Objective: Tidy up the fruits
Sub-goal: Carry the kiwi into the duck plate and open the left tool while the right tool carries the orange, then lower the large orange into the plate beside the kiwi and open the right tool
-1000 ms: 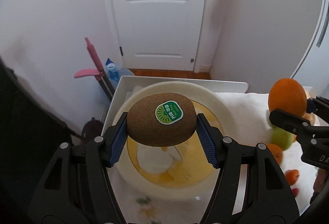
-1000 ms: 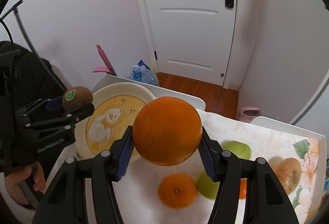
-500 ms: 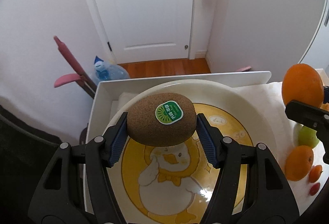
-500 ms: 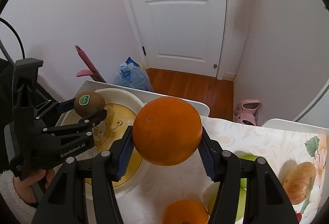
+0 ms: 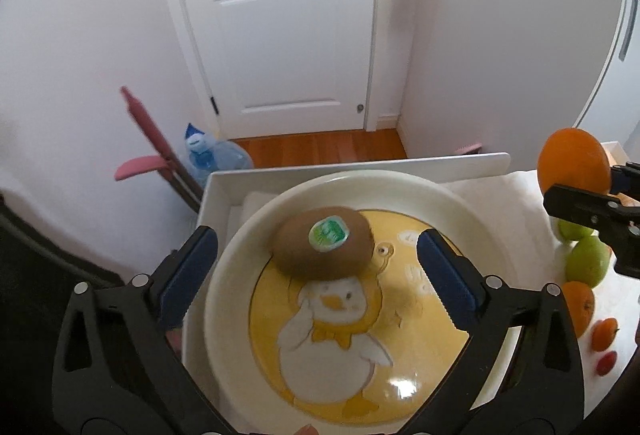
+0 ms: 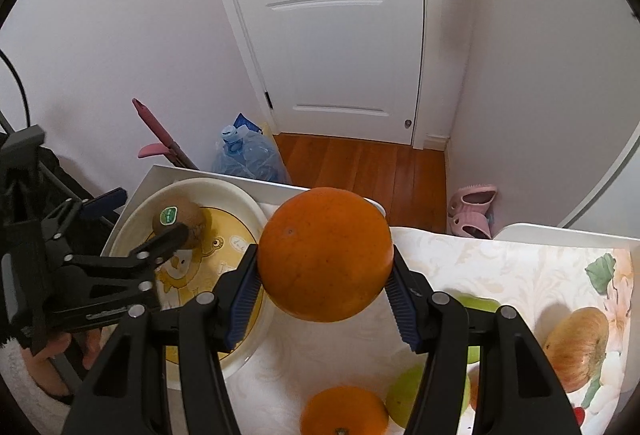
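Observation:
A brown kiwi (image 5: 322, 249) with a green sticker lies in the cream bowl (image 5: 400, 191) that has a duck picture on its yellow floor. My left gripper (image 5: 316, 271) hangs over the bowl, its jaws opening wide, and both blue pads stand apart from the kiwi between them. In the right wrist view the same kiwi (image 6: 176, 219) shows inside the bowl (image 6: 248, 201) beside the left gripper's fingers (image 6: 168, 237). My right gripper (image 6: 324, 295) is shut on a large orange (image 6: 324, 253), held above the tablecloth just right of the bowl.
On the flowered cloth (image 6: 500, 267) lie green apples (image 6: 404, 395), a small orange (image 6: 344, 411) and a pale yellow-red fruit (image 6: 576, 343). A hand (image 6: 52, 351) holds the left gripper. Beyond the white table edge (image 5: 360, 163) are a water jug (image 5: 212, 155), a pink tool and a closed door.
The left gripper's jaws have spread apart and let go of the kiwi, which has dropped into the bowl. The right gripper keeps its hold on the orange, shifted slightly.

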Demonstrator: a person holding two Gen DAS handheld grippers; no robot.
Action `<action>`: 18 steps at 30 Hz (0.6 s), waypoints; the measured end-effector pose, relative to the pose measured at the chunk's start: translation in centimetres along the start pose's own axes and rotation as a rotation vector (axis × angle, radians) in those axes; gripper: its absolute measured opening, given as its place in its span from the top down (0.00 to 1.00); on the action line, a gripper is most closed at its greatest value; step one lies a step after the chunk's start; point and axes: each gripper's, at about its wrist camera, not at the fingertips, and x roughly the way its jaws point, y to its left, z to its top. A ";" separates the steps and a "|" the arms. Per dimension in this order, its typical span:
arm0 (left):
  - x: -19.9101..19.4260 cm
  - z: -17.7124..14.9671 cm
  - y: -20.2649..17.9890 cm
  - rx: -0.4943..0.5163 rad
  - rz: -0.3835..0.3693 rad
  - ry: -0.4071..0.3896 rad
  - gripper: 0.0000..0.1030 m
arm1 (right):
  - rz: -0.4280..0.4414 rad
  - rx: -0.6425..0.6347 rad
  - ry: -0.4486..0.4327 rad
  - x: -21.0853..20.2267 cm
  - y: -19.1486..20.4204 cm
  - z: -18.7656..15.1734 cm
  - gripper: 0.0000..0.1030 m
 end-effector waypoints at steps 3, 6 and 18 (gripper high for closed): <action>-1.4 -0.5 0.6 -0.028 0.015 0.007 0.00 | 0.012 -0.022 0.000 -0.4 0.2 0.1 0.47; -2.3 -1.1 1.2 -0.047 0.027 0.021 0.00 | 0.033 -0.045 0.007 -0.3 0.7 0.2 0.47; -5.2 -2.9 3.5 -0.151 0.051 0.024 0.00 | 0.130 -0.220 0.071 2.8 4.9 0.1 0.47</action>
